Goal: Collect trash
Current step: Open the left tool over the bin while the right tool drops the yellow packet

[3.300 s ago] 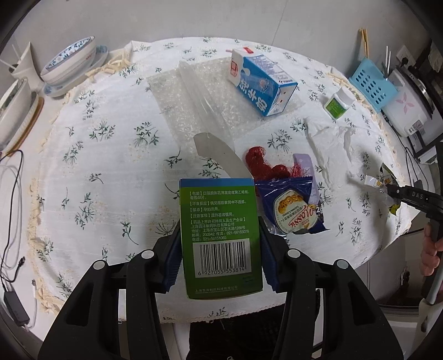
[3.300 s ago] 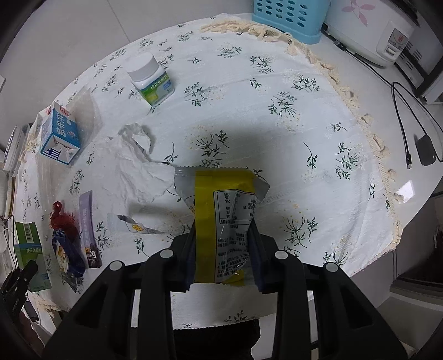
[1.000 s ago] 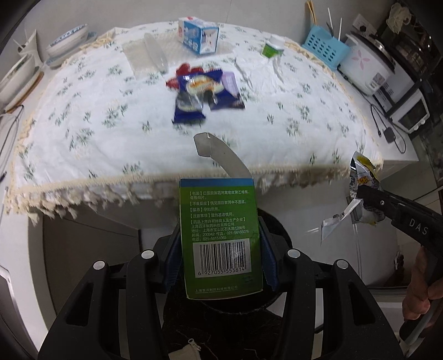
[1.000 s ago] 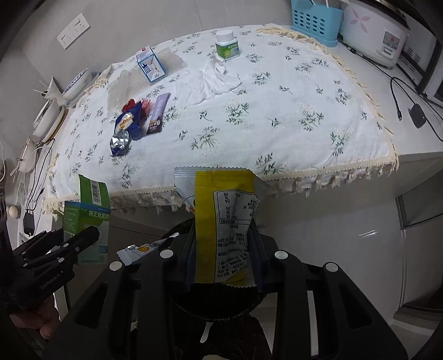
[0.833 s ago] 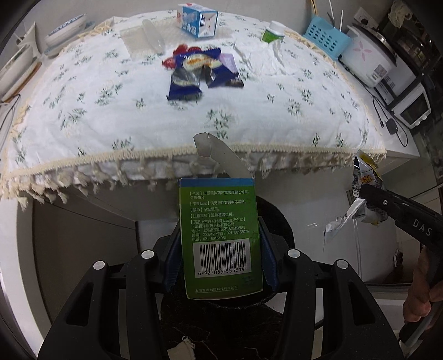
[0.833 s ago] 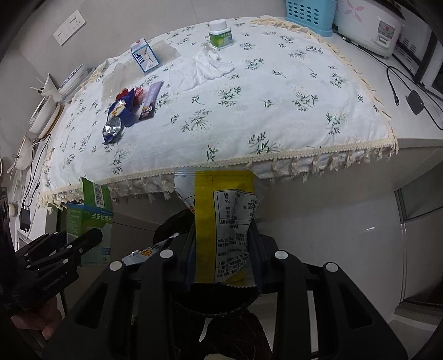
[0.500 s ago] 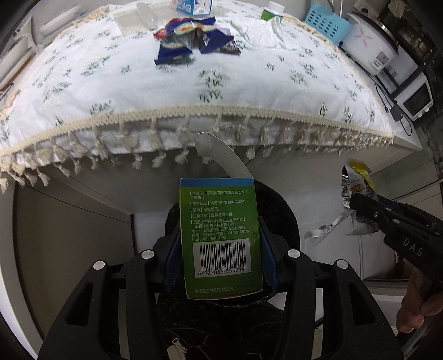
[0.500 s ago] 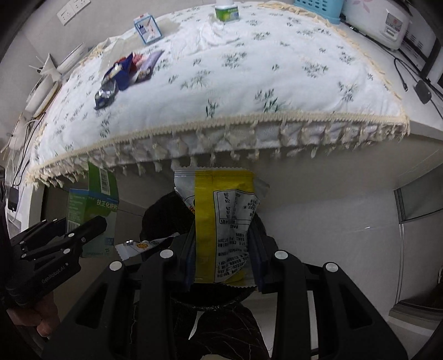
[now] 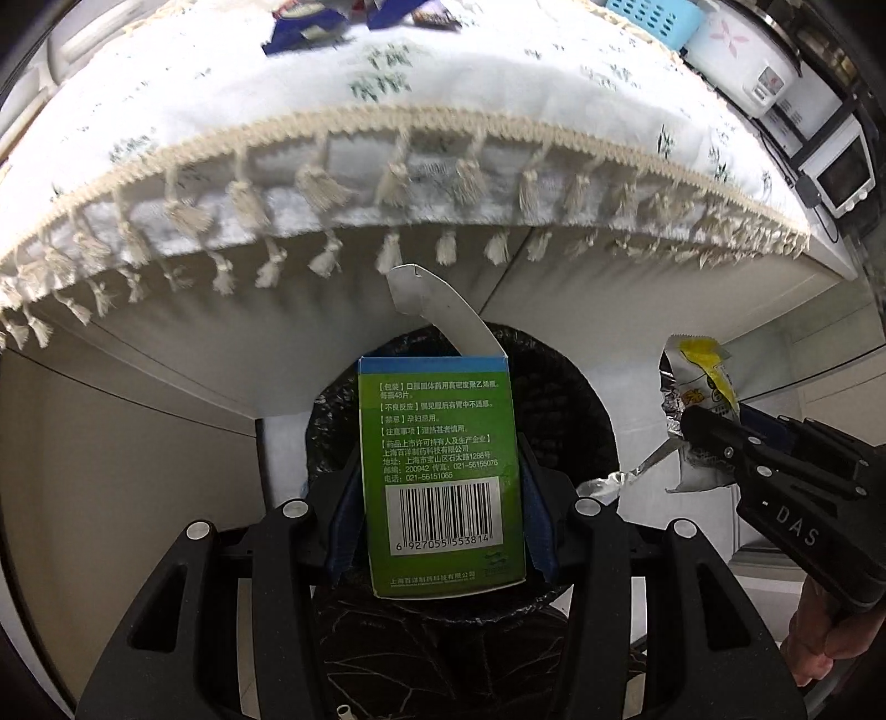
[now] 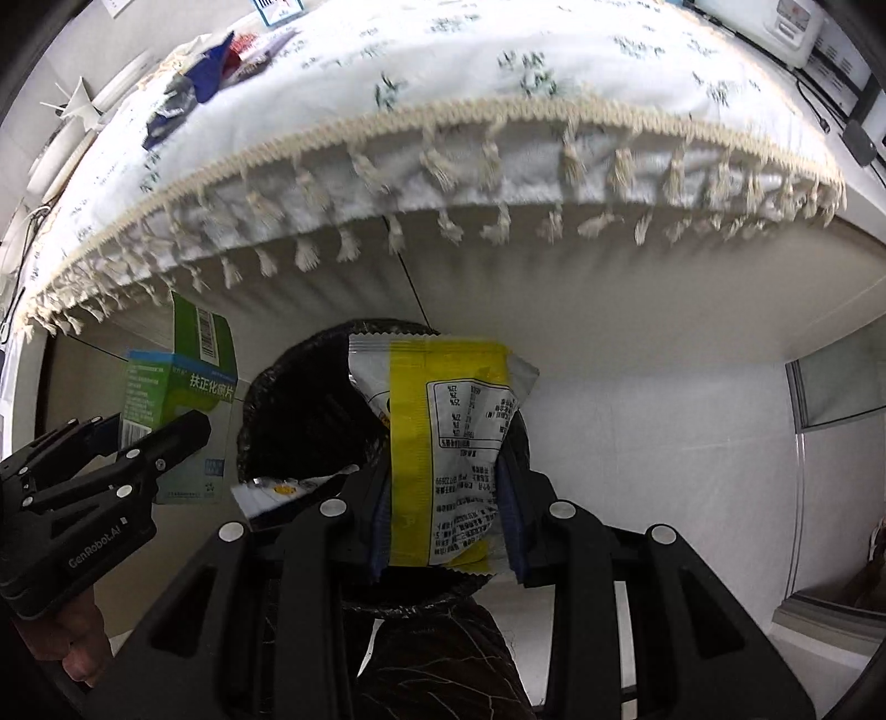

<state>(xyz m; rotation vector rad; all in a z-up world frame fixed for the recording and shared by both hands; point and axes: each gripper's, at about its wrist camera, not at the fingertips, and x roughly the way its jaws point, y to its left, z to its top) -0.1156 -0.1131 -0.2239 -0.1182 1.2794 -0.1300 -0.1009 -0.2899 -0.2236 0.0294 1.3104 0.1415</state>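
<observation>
My left gripper [image 9: 440, 520] is shut on a green medicine box [image 9: 440, 471] with a barcode and holds it over a black-lined trash bin [image 9: 559, 399] below the table edge. The box [image 10: 188, 399] and left gripper [image 10: 138, 448] also show in the right wrist view. My right gripper [image 10: 446, 520] is shut on a yellow and silver snack wrapper [image 10: 443, 443] over the same bin [image 10: 293, 399]. The wrapper [image 9: 698, 399] and right gripper [image 9: 714, 443] show at the right of the left wrist view.
A table with a white floral cloth [image 9: 387, 83] and tassel fringe [image 9: 387, 183] hangs over the bin. Blue snack packets [image 9: 310, 27] lie on the cloth. A rice cooker [image 9: 742, 61] and blue basket [image 9: 648, 16] stand at the far right. White cabinet fronts are behind the bin.
Both grippers have dropped from above the table to below its edge and closer to the bin. Each still holds its item.
</observation>
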